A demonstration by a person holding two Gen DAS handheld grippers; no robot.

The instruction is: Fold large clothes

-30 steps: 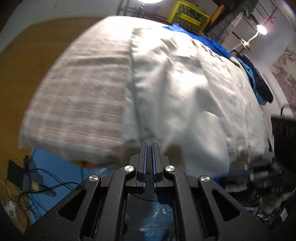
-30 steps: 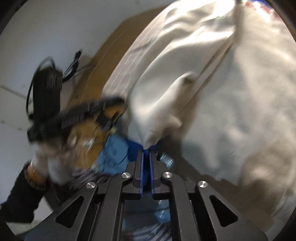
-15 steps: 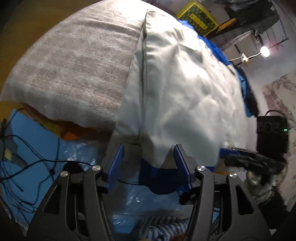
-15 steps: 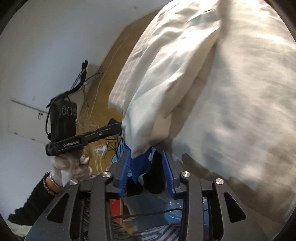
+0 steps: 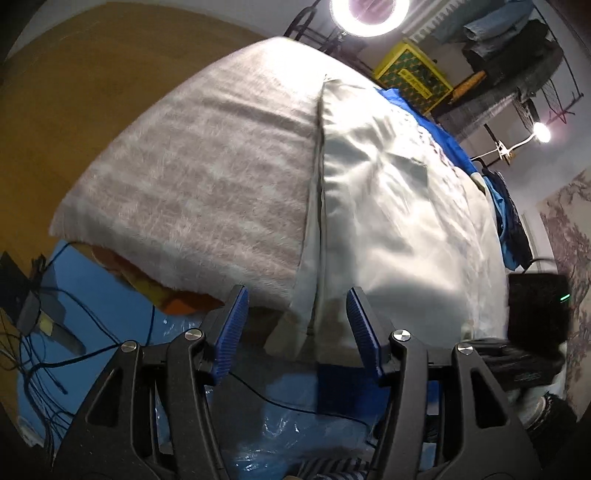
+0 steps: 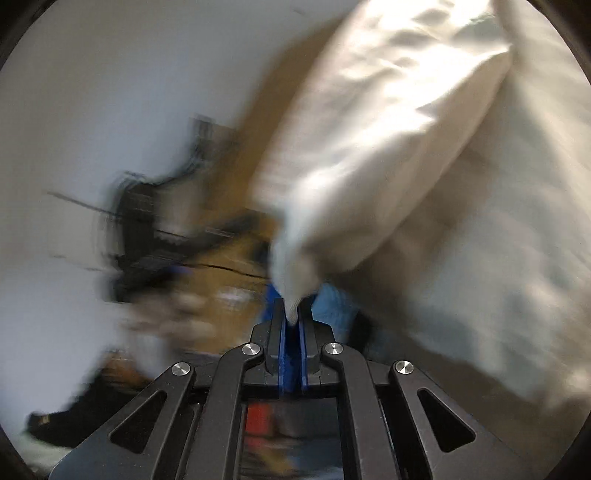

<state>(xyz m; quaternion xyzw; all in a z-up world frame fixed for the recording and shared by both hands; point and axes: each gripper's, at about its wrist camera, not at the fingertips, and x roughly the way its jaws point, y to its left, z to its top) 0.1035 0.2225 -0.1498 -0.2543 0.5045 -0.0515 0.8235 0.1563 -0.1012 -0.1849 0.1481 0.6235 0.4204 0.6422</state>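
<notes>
Since half a second earlier the right tool (image 6: 291, 321) had pinched a corner of the large white cloth garment (image 5: 399, 221) on the grey blanket-covered bed (image 5: 207, 184), while the left tool (image 5: 295, 325), gaping wide around the near hem, risked a lopsided, slipping fold.

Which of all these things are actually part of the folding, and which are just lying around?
Part of the job:
- white garment, spread on the grey blanket
- right gripper, fingers shut on a garment corner
- left gripper, fingers open at the garment's near edge

Just lying about:
- yellow crate
- ring light
- hanging clothes
- floor cables
</notes>
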